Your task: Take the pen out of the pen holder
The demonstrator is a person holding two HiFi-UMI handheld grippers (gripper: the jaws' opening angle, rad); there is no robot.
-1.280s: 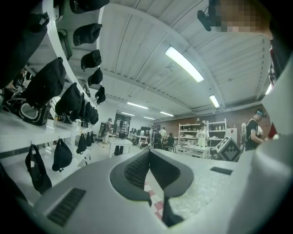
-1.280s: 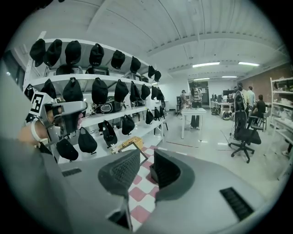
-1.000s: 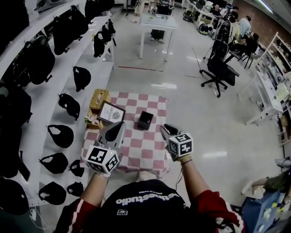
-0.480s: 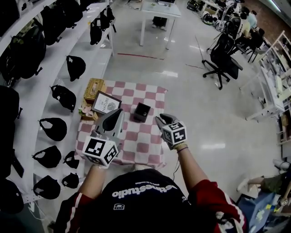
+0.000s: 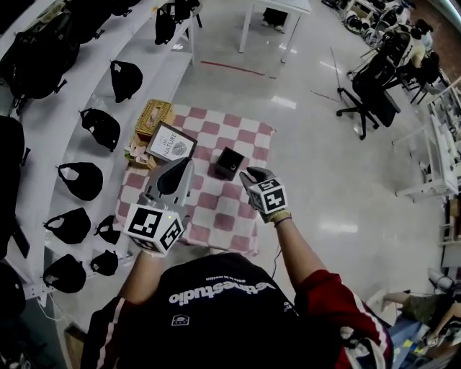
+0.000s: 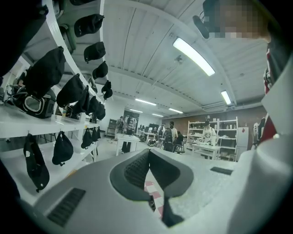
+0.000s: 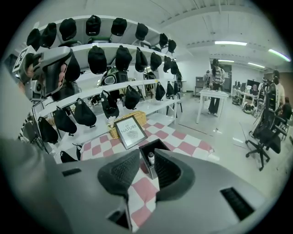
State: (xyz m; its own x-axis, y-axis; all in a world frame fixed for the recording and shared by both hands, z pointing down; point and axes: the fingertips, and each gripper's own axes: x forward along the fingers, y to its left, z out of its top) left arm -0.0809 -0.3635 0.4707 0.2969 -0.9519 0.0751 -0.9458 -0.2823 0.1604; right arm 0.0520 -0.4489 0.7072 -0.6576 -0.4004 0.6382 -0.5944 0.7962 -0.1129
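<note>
The black square pen holder [image 5: 229, 163] stands near the middle of the low table's red-and-white checked cloth [image 5: 216, 209]. In the right gripper view the pen holder [image 7: 147, 144] shows through the gap between my jaws, with a white-capped pen [image 7: 150, 157] upright inside. My right gripper [image 5: 252, 175] hovers just right of the holder and slightly nearer me, jaws a little apart and empty. In the head view my left gripper [image 5: 175, 180] hangs over the cloth left of the holder. Its jaws meet at the tips [image 6: 149, 153] with nothing between them.
A framed sign [image 5: 171, 144] leans at the cloth's left edge beside a wicker basket [image 5: 153, 115]. White shelves with black caps and bags [image 5: 86, 130] run along the left. An office chair [image 5: 371, 90] and a white table [image 5: 277, 11] stand farther off on the shiny floor.
Both grippers have moved forward over the cloth. The right one has come closer to the pen holder. The head view has shifted, so the table sits a little higher in frame.
</note>
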